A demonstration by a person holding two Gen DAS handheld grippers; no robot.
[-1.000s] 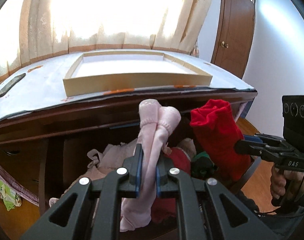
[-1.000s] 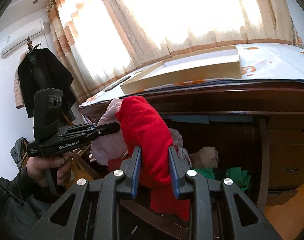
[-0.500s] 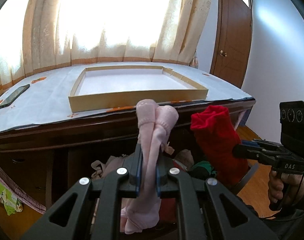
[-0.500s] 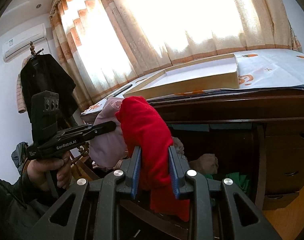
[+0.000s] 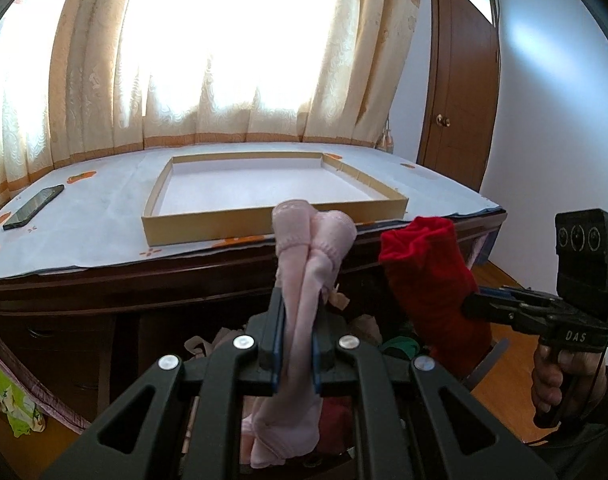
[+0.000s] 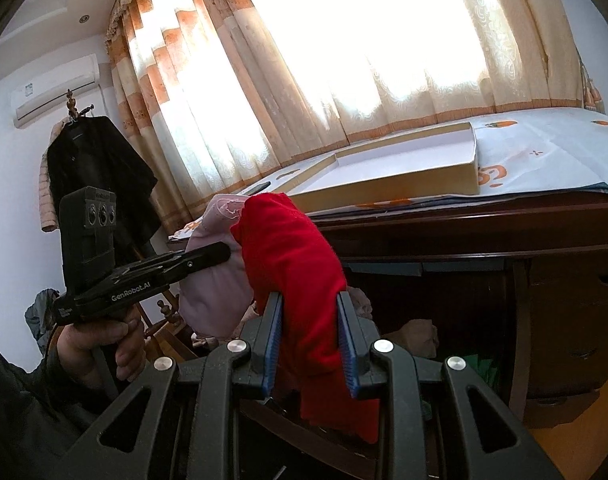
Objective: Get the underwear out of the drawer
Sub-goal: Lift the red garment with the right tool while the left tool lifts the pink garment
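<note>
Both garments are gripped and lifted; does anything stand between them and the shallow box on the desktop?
Nothing visible does. The left gripper clamps the pink underwear, the right gripper the red underwear. Both hang in front of the desk edge, with open air up to the empty box.

Left claw clamped; right claw clamped.

A tray lies on the dresser top, phone at its left.
</note>
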